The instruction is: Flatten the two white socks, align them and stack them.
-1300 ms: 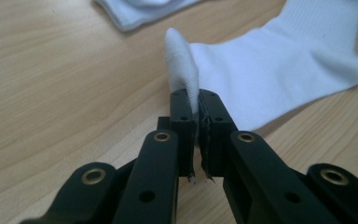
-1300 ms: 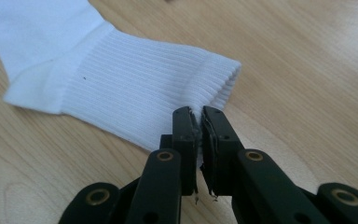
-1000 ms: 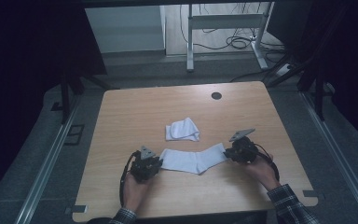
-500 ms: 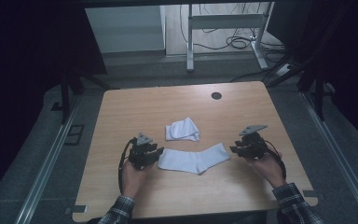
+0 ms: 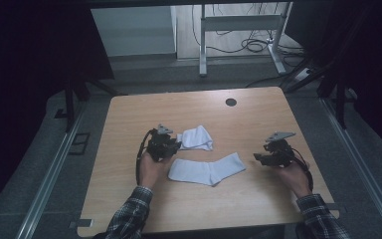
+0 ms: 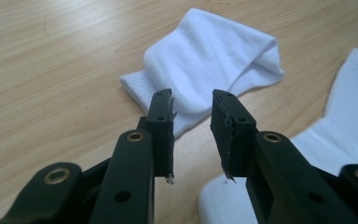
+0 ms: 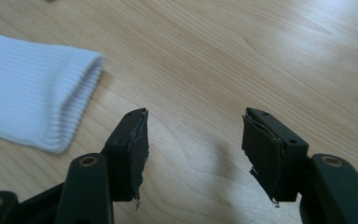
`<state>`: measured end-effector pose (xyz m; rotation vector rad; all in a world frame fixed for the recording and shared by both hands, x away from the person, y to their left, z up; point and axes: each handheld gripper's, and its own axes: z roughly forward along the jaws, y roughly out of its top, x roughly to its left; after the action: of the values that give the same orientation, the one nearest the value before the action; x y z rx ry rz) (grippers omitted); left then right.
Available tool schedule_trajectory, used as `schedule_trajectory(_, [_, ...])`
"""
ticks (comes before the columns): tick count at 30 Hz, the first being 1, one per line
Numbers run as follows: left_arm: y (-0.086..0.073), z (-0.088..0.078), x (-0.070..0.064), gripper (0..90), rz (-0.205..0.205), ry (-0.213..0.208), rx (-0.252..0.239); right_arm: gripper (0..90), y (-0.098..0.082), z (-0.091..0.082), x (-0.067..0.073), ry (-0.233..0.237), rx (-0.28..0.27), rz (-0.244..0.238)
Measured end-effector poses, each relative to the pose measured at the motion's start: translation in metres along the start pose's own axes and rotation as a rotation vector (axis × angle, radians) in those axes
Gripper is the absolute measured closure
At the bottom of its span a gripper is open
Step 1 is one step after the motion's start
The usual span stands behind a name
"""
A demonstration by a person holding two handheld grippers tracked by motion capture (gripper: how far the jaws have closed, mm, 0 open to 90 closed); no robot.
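Two white socks lie on the wooden table [image 5: 129, 114]. One is folded [image 5: 196, 138] [image 6: 214, 60], the other lies stretched flat [image 5: 206, 170] [image 6: 349, 126] nearer me, its ribbed cuff [image 7: 32, 88] toward the right. My left gripper [image 5: 177, 145] [image 6: 191, 100] hovers at the folded sock's left end. A narrow gap separates its jaws, which have just been closing, and they grip nothing. My right gripper [image 5: 257, 158] [image 7: 193, 116] stands open over bare wood just right of the flat sock's cuff. Its jaws have just been opening, and nothing is between them.
A round cable hole [image 5: 231, 102] sits near the table's far edge. Beyond the table stand a metal frame's legs [image 5: 202, 45] and cables [image 5: 253, 45] on the floor. Rails run along both sides of the table.
Both grippers have left the ends of the flat sock, which now lies still. The left one moved away from me to the folded sock. The right one drew off to the right and opened.
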<state>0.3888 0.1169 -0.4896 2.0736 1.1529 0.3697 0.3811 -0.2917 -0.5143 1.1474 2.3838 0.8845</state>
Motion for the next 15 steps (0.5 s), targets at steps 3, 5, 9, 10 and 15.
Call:
schedule_trajectory(3, [0.006, 0.011, 0.001, 70.1, -0.009, 0.002, 0.013, 39.0, -0.003, 0.002, -0.005, -0.012, 0.003, 0.008])
schedule_trajectory(5, [0.008, 0.018, 0.002, 70.0, -0.015, 0.006, 0.021, 38.3, -0.006, 0.004, -0.007, -0.015, 0.008, 0.015])
schedule_trajectory(9, [0.012, 0.033, 0.002, 68.9, -0.014, 0.018, 0.047, 37.7, -0.009, 0.007, -0.010, -0.018, 0.024, 0.005])
schedule_trajectory(10, [0.013, 0.035, 0.002, 68.1, -0.012, 0.019, 0.055, 37.5, -0.010, 0.008, -0.010, -0.018, 0.030, 0.004])
schedule_trajectory(15, [0.012, 0.051, 0.003, 63.2, -0.022, 0.045, 0.082, 35.8, -0.011, 0.009, -0.011, -0.005, 0.028, 0.017])
